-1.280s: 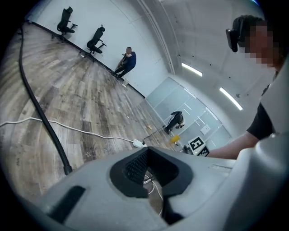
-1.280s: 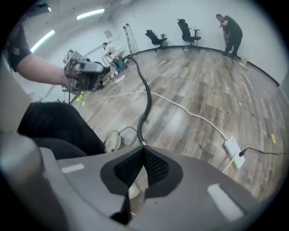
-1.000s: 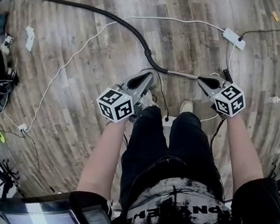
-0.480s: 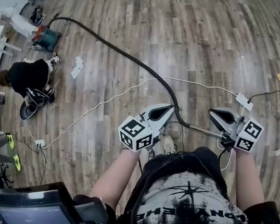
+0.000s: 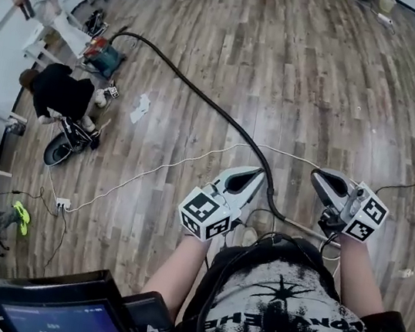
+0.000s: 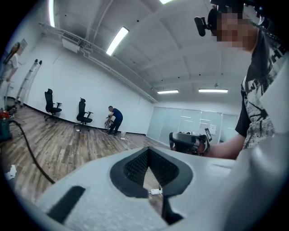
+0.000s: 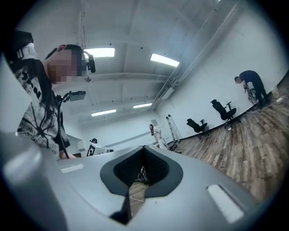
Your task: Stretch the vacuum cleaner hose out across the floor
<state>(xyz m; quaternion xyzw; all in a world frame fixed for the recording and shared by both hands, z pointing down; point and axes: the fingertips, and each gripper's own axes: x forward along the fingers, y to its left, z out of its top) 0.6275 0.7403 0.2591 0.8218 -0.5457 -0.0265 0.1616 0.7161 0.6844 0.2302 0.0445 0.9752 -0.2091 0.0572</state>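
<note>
The black vacuum hose [image 5: 202,98] lies on the wood floor. It runs from the vacuum cleaner [image 5: 102,55] at the far left in a long curve to my feet, where it joins a metal wand [image 5: 305,230]. My left gripper [image 5: 256,174] hovers just left of the hose's near end, shut with nothing in it. My right gripper [image 5: 321,176] hangs above the wand's end, also shut and holding nothing. In the left gripper view the shut left gripper [image 6: 148,152] points across the room, with the hose [image 6: 28,150] at the left. The right gripper [image 7: 143,152] faces the far wall.
A white cable [image 5: 152,172] crosses the floor to a plug block [image 5: 61,203]. A person in black [image 5: 59,92] crouches by the vacuum and another in white [image 5: 49,9] stands near it. A paper scrap [image 5: 140,108] lies nearby. A tablet [image 5: 50,320] sits at my chest.
The head view has swung up and out, so the far hose run, the vacuum and the people have come into sight. Both grippers stay shut in front of me.
</note>
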